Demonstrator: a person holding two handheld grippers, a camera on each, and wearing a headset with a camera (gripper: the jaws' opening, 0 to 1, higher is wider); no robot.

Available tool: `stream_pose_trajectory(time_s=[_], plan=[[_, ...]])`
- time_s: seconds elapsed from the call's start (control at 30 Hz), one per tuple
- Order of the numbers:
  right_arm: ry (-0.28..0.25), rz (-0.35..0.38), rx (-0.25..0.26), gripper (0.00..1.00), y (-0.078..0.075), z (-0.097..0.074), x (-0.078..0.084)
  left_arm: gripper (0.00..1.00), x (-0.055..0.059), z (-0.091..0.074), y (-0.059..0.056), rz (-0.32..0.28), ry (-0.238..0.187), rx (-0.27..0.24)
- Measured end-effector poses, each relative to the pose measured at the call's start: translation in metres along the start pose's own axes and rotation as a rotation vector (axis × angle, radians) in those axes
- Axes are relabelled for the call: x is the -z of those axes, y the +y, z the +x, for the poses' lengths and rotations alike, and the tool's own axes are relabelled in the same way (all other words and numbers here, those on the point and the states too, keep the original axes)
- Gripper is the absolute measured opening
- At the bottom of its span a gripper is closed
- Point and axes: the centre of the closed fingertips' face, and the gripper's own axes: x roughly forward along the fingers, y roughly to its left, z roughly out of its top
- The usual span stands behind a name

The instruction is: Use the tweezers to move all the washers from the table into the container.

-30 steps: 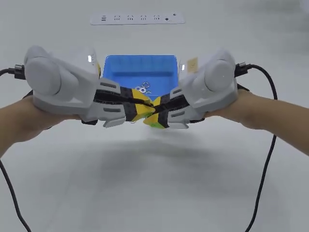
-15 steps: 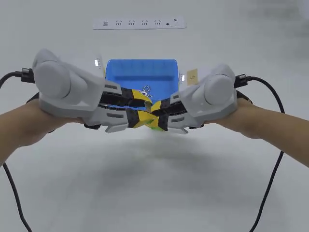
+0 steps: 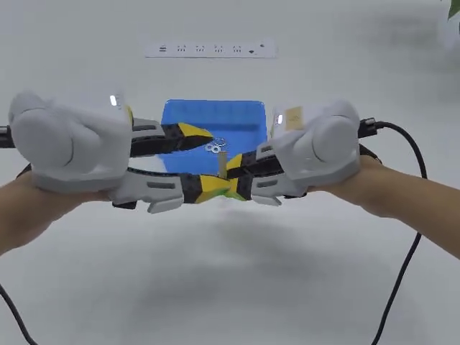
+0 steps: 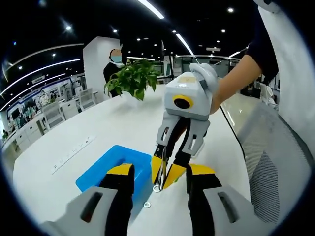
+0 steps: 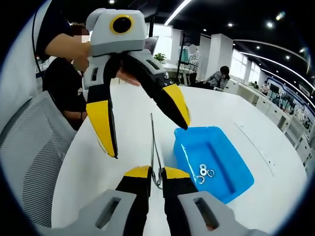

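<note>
Over the near left edge of the container (image 3: 215, 115), the left gripper (image 3: 201, 159) is hovering with its jaws spread wide, gripping nothing. Several washers (image 5: 204, 172) are lying inside the container, and another washer (image 4: 146, 204) is resting on the table (image 4: 123, 128) just beside it. At the container's near right, the right gripper (image 5: 156, 173) is pinching the tweezers (image 5: 152, 142), its jaws nearly closed.

Two hand-held grippers (image 5: 147, 139) (image 4: 165, 178), one tweezers (image 5: 153, 152), one blue container (image 5: 224, 155), at least three washers (image 5: 210, 173)
</note>
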Motion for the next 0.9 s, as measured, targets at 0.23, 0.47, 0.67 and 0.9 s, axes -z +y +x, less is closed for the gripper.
stream_pose_trajectory(time_s=[0.23,0.47,0.67,0.9], plan=[[-0.024,-0.003,0.02,0.09,0.002,-0.018,-0.016,0.63,0.009,-0.025,-0.001,-0.065,-0.013,-0.064],[-0.044,-0.021,0.042,0.09,-0.005,-0.034,-0.032,0.71,0.009,-0.047,0.004,-0.086,-0.045,-0.142],[-0.075,-0.043,0.062,0.09,-0.014,-0.038,-0.052,0.84,0.017,-0.053,-0.001,-0.107,-0.047,-0.165],[-0.08,-0.049,0.079,0.09,-0.042,-0.028,-0.058,0.98,0.026,-0.059,-0.007,-0.142,-0.039,-0.17]])
